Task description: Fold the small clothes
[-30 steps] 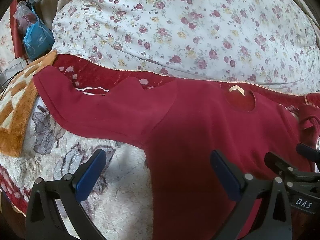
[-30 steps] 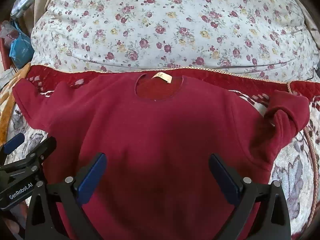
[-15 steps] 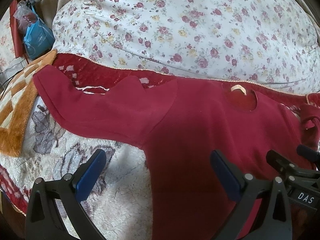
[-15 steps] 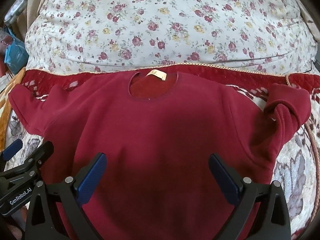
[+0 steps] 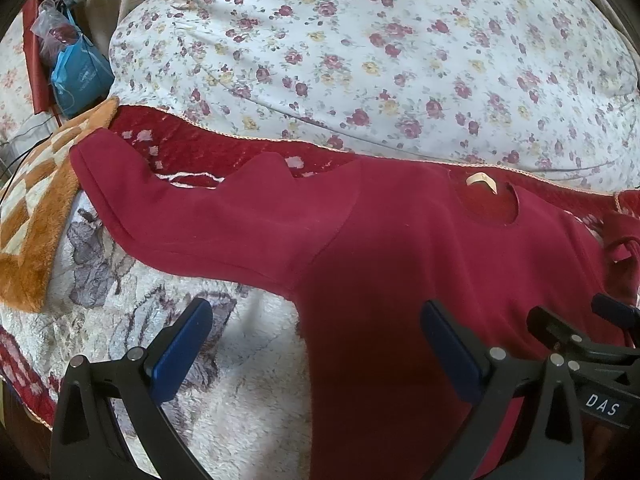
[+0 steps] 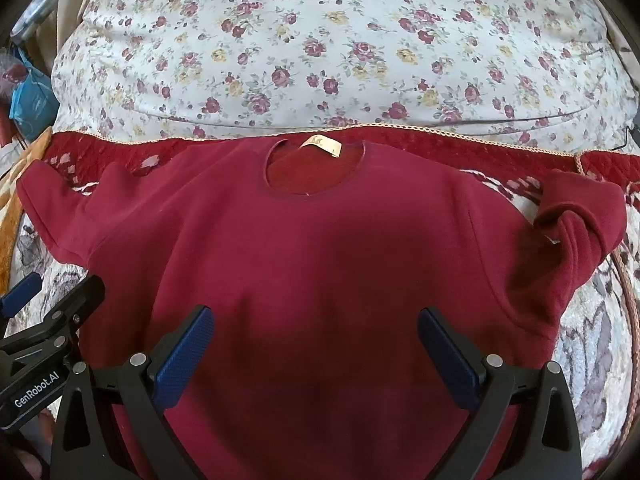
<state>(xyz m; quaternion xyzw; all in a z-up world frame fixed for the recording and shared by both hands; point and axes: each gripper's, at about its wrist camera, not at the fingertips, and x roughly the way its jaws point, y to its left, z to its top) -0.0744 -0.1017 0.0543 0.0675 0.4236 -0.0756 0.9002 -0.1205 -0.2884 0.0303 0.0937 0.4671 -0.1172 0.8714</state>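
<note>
Left gripper [image 5: 318,354] and right gripper [image 6: 316,354] hover side by side, jaws spread wide, gripping nothing.

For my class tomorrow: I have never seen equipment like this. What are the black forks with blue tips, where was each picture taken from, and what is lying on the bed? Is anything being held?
There is no robot here. A person holds a pair of tongs in each hand, and a small wide-angle camera on each one looks forward along its two blue-padded fingers.

One picture comes from the left tongs, the other from the right tongs. Each camera also catches the other tool at its edge.

A dark red sweater lies flat, neck label up, on a patterned blanket, in front of a flowered quilt. One sleeve lies stretched out; the other sleeve is bunched up.

Both tongs are open and hold nothing. Folding has not begun.
</note>
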